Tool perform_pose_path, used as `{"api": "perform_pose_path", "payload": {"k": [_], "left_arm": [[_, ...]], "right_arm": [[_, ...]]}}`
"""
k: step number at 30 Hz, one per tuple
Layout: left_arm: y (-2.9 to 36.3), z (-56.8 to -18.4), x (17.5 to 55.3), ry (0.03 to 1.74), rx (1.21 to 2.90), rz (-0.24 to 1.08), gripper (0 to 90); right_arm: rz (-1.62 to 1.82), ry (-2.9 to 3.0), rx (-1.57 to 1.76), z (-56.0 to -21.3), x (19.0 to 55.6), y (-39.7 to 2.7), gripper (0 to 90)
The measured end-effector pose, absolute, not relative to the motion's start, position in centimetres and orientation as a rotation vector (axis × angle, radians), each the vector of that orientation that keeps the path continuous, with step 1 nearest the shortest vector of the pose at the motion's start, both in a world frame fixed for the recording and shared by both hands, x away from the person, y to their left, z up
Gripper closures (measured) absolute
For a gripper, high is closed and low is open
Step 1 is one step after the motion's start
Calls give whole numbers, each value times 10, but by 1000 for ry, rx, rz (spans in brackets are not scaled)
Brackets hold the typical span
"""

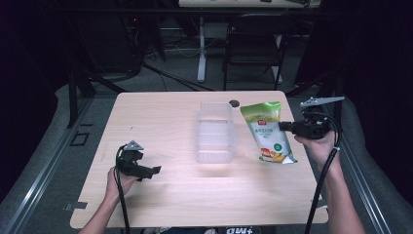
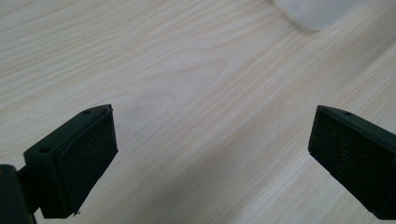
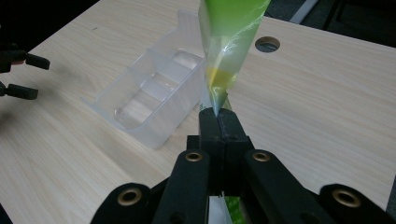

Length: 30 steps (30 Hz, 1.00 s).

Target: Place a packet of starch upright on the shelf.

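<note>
The right gripper has its fingers clenched on the edge of the green bag, just right of the clear tray. The left gripper rests released over the wooden surface.

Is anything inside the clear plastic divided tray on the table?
The clear plastic divided tray looks empty: its compartments show only bare bottom through the walls. The green snack bag, pinched in the right gripper, covers none of it in the high view.
</note>
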<state>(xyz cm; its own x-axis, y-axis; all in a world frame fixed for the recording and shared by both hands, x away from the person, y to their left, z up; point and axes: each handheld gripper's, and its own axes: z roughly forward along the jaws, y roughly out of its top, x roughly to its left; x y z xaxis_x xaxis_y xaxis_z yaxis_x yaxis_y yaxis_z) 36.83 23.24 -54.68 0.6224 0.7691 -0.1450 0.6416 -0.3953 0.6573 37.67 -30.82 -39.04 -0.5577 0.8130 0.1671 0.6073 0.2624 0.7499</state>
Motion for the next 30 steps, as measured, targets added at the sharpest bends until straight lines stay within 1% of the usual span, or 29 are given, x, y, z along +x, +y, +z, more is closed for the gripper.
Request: {"api": "perform_pose_path", "payload": {"k": [13, 30], "left_arm": [[233, -546, 368, 1106, 2148, 232, 4], [233, -547, 369, 1098, 2152, 237, 4]], "right_arm": [[1190, 2289, 1277, -380, 384, -299, 900], [1211, 2284, 1218, -356, 391, -288, 900]]}}
